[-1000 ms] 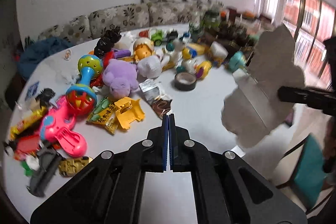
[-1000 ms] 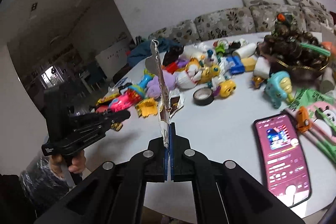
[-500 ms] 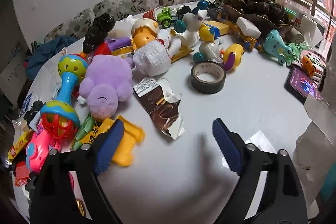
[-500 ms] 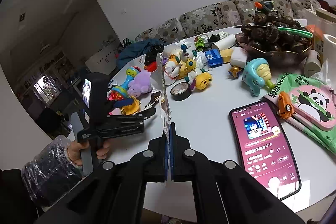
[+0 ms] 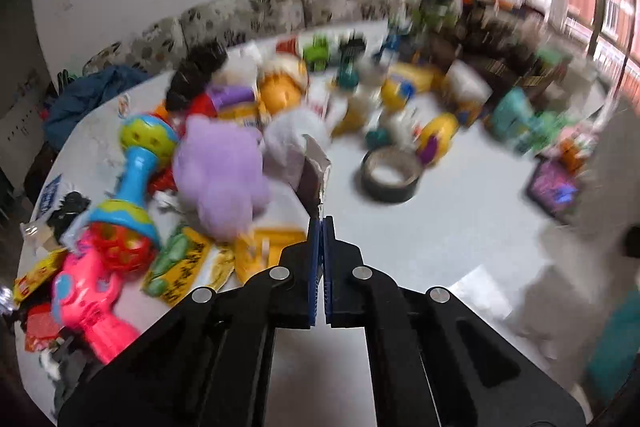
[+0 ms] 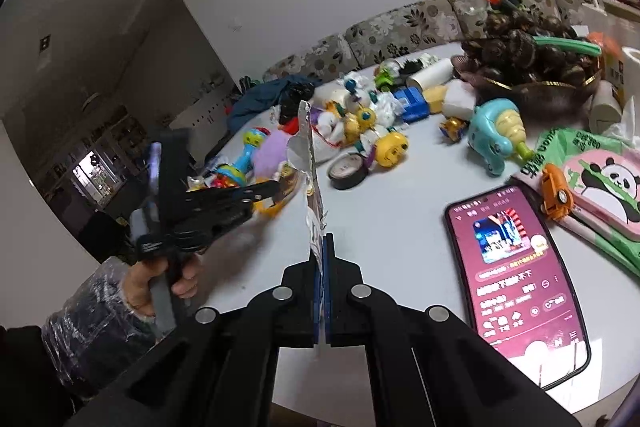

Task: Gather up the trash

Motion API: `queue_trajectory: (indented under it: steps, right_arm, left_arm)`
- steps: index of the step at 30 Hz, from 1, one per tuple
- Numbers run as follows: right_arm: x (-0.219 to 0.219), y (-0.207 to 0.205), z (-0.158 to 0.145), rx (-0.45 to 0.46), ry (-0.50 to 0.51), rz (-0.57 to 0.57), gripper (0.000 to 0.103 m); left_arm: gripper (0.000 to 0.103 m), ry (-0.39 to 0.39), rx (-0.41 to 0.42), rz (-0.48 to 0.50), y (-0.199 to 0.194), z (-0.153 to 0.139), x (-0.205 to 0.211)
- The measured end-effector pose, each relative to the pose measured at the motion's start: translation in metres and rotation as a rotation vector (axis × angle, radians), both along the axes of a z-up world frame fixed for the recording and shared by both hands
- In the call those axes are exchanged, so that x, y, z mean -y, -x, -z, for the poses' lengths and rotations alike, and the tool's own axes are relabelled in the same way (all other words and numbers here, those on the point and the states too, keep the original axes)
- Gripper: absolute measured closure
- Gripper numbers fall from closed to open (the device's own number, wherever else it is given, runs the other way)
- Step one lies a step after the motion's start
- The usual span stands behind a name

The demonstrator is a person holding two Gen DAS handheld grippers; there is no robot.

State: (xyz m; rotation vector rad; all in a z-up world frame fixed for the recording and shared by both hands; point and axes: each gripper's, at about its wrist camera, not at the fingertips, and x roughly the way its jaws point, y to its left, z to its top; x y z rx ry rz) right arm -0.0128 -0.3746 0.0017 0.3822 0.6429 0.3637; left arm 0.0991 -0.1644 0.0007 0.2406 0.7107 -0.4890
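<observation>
A white round table [image 6: 404,227] crowded with toys stands before a floral sofa [image 6: 400,23]. The left view is motion-blurred, so far items smear. The left gripper [image 5: 321,223] pinches a brown wrapper [image 5: 312,179], probably upright, near the tape roll [image 5: 390,177]. The right gripper [image 6: 323,241] clamps a silver foil wrapper [image 6: 306,163] standing edge-on left of that roll.
</observation>
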Motion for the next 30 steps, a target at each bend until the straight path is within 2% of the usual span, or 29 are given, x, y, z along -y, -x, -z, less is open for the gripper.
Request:
queue_trajectory:
  steps: [5, 6, 9, 11, 14, 17, 21, 22, 23, 24, 25, 27, 28, 30]
  right_arm:
    - [-0.016, 0.021, -0.030, 0.068, -0.001, -0.041, 0.102]
    - [-0.020, 0.027, -0.036, 0.077, -0.010, -0.061, 0.102]
    - [-0.039, 0.051, -0.050, 0.075, -0.031, -0.163, 0.102]
    - [-0.052, 0.067, -0.051, 0.038, -0.049, -0.241, 0.102]
    - [-0.072, 0.088, -0.039, -0.050, -0.041, -0.341, 0.102]
    - [-0.097, 0.102, -0.010, -0.147, 0.048, -0.414, 0.102]
    - [-0.135, 0.096, 0.059, -0.289, 0.201, -0.479, 0.102]
    - [-0.143, 0.092, 0.078, -0.317, 0.230, -0.486, 0.097]
    - [-0.154, 0.084, 0.105, -0.371, 0.265, -0.502, 0.088]
    - [-0.160, 0.078, 0.125, -0.409, 0.281, -0.508, 0.061]
    - [-0.167, 0.072, 0.147, -0.448, 0.303, -0.505, 0.055]
    - [-0.172, 0.068, 0.163, -0.480, 0.343, -0.511, 0.066]
    - [-0.173, 0.069, 0.161, -0.477, 0.353, -0.513, 0.066]
    - [-0.168, 0.075, 0.134, -0.409, 0.318, -0.517, 0.066]
  left_arm:
    - [0.102, 0.111, 0.076, 0.041, 0.068, -0.050, -0.037]
    - [0.102, 0.128, 0.093, 0.057, 0.092, -0.060, -0.049]
    - [0.102, 0.124, 0.107, 0.097, 0.145, -0.069, -0.070]
    - [0.102, 0.098, 0.090, 0.128, 0.186, -0.065, -0.088]
    - [0.102, 0.045, 0.037, 0.152, 0.225, -0.047, -0.106]
    - [0.102, 0.011, -0.093, 0.148, 0.248, -0.004, -0.126]
    - [0.101, -0.033, -0.296, 0.130, 0.239, 0.075, -0.138]
    - [0.092, -0.042, -0.344, 0.126, 0.238, 0.095, -0.140]
    - [0.064, -0.050, -0.413, 0.127, 0.229, 0.121, -0.142]
    - [0.044, -0.053, -0.449, 0.120, 0.224, 0.135, -0.144]
    - [0.022, -0.059, -0.475, 0.103, 0.218, 0.151, -0.146]
    - [0.022, -0.056, -0.517, 0.082, 0.209, 0.175, -0.152]
    - [0.022, -0.042, -0.548, 0.072, 0.206, 0.181, -0.156]
    - [0.022, 0.011, -0.539, 0.072, 0.207, 0.170, -0.163]
